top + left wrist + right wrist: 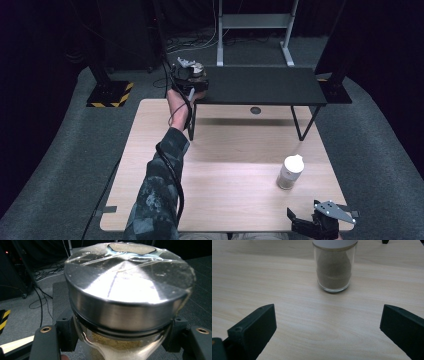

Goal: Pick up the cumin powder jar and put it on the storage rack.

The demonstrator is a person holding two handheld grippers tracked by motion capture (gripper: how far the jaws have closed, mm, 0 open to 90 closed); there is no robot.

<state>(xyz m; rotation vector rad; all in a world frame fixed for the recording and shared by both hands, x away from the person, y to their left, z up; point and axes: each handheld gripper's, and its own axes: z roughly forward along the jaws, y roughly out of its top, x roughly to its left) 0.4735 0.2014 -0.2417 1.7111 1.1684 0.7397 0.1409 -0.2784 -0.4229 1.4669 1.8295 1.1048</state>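
At shelf corner: left hand-held gripper (192, 75) clamps jar (125, 302).

Upper centre-left of the frame, the left gripper (189, 75) holds a jar (198, 70) at the left end of a black shelf (260, 86). Lower right, the right gripper (320, 223) rests near a white-capped jar (290, 172) on the tabletop (235, 165).

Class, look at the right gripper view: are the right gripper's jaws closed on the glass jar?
No. The right gripper has its jaws wide apart, and the glass jar stands untouched on the table beyond them.
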